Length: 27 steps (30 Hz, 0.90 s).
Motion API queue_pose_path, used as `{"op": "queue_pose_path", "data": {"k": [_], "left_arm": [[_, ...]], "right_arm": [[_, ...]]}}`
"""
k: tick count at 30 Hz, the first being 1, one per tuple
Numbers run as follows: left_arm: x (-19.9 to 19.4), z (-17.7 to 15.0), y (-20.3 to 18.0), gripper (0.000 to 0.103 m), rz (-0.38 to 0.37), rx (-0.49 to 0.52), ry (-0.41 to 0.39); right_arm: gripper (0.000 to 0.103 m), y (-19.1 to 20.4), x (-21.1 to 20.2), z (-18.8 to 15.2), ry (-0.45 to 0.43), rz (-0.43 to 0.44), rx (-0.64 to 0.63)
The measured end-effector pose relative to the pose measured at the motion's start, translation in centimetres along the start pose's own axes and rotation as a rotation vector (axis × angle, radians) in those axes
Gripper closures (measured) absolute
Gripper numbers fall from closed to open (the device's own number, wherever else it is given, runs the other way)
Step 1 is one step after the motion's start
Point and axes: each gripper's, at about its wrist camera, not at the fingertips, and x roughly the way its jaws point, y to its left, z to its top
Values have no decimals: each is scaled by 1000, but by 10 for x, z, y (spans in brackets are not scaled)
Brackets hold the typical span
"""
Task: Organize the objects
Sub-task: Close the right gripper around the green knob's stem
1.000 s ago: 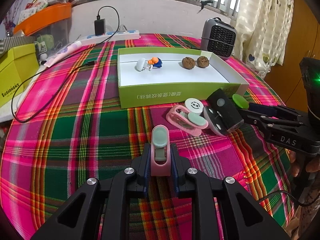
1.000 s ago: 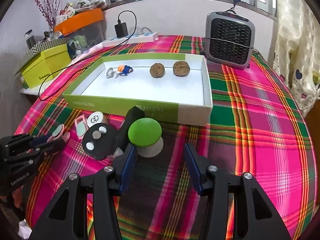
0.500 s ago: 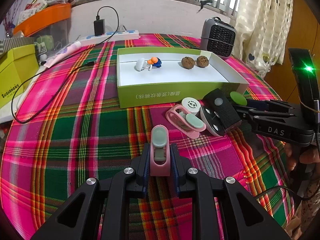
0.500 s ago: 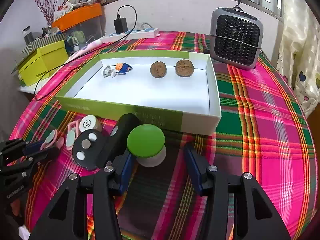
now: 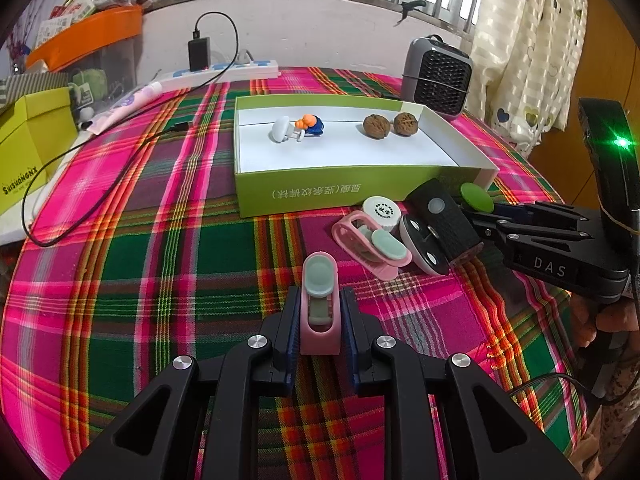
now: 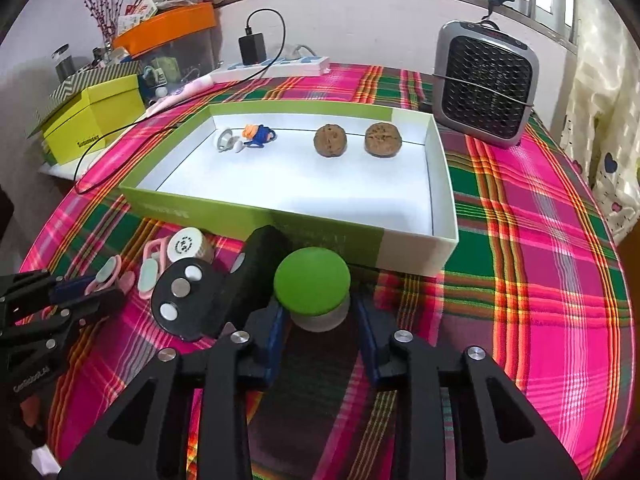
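plaid cloth (image 6: 520, 240) under a barred window; tray (image 6: 256, 220) at 12 o'clock. left gripper (image 5: 320, 312) clamps a pink clip (image 5: 320, 308) — right gripper (image 6: 320, 320) closing around a green-capped jar (image 6: 314, 292).

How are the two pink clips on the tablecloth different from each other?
The near pink clip sits gripped between the left gripper's fingers, pointing straight toward the green box; the far pink clip lies free on the cloth, angled, beside a white round cap. The far pink clip touches the black item; the near one touches only the fingers. Both are pink with pale green pads.
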Motion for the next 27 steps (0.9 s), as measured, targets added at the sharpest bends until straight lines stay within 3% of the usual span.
{"op": "queue_pose_path", "data": {"k": [7, 9, 19, 27], "left_arm": [[1, 1, 0, 86, 4, -4, 0], [1, 2, 0, 86, 4, -3, 0], [2, 3, 0, 86, -1, -8, 1], [5, 6, 2, 86, -11, -15, 2]], "right_arm": [[73, -2, -3, -2, -7, -2, 9], [84, -2, -7, -3, -17, 2, 11], [85, -3, -7, -2, -23, 26, 39], [68, 0, 1, 5, -23, 41, 53]]}}
